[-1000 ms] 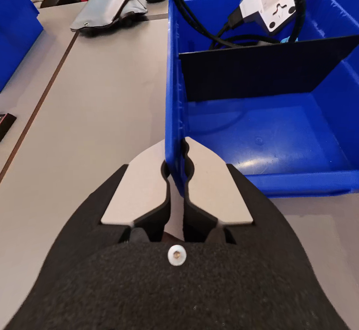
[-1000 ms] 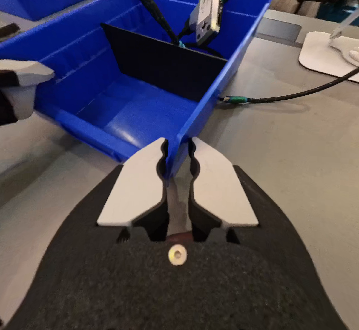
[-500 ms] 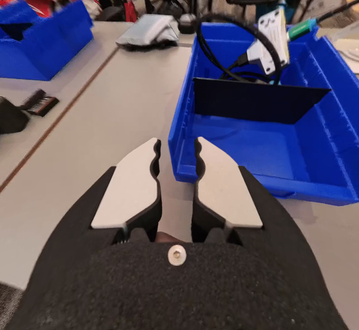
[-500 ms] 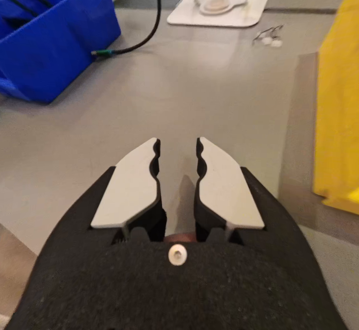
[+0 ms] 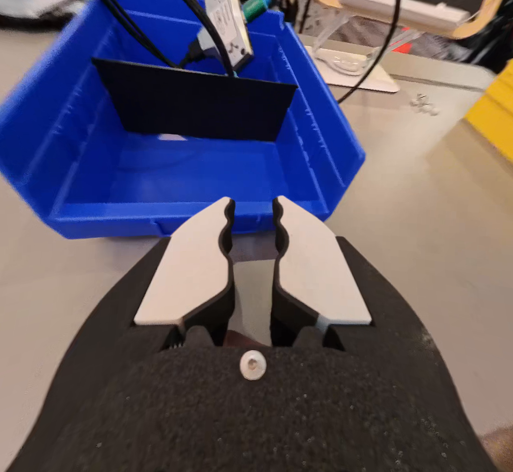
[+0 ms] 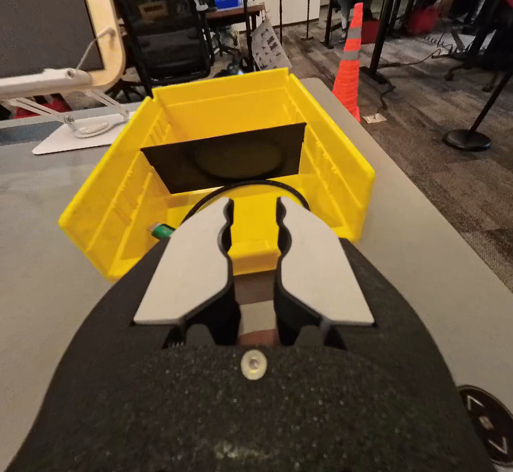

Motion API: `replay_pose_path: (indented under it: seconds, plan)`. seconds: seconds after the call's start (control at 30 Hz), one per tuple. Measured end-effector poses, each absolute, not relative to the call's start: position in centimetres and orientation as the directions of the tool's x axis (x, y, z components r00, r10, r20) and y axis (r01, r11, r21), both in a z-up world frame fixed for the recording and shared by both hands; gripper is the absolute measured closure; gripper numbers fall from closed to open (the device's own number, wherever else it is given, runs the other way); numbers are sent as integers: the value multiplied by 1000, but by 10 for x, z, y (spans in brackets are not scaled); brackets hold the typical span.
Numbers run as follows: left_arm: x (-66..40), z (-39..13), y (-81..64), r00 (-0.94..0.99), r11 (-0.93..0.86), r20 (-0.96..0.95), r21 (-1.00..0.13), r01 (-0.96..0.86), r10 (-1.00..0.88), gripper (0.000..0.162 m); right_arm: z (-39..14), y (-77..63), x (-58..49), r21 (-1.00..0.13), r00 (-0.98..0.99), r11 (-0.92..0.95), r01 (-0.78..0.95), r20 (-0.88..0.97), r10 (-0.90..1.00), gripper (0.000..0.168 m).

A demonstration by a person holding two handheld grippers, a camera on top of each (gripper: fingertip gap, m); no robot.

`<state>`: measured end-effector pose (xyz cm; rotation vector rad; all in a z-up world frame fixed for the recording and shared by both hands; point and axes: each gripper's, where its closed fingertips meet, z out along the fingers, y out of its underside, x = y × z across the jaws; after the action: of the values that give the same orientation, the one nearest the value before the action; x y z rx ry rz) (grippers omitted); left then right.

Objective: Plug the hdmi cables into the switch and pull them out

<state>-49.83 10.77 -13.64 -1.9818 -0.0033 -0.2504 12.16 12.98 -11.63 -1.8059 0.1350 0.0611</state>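
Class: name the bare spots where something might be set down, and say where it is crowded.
Free: the blue bin's front compartment, before the black divider; bare table to its right. Crowded: behind the divider, with the switch and black cables.

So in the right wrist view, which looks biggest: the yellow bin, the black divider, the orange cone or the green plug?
As they look in this view:
1. yellow bin
2. black divider
3. orange cone, though it stands farther back, so its true size is unsure
4. green plug, partly hidden by a finger

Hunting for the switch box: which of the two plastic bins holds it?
The blue plastic bin: the grey switch box leans behind its black divider; the yellow plastic bin shows only cable.
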Motion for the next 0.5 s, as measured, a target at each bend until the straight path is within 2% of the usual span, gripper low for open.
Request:
replay_pose_path:
  seconds: [0.07,0.17,0.37,0.5]
  plan:
    - [-489,-142,107,944,-453,298,-868,206,-143,135,-120,133,117,-957,987,-242,-158,-153,-38,140]
    - [-483,-146,105,923,-483,353,-842,241,-156,135,-128,135,109,-950,987,-266,-162,-160,-28,142]
    - [-483,-150,107,966,-474,204,-874,108,-156,135,-139,139,96,-942,993,-314,-116,-121,-5,151]
    - [-476,-154,111,962,-494,215,-863,106,-169,135,-137,135,93,-946,994,-309,-98,-108,15,150]
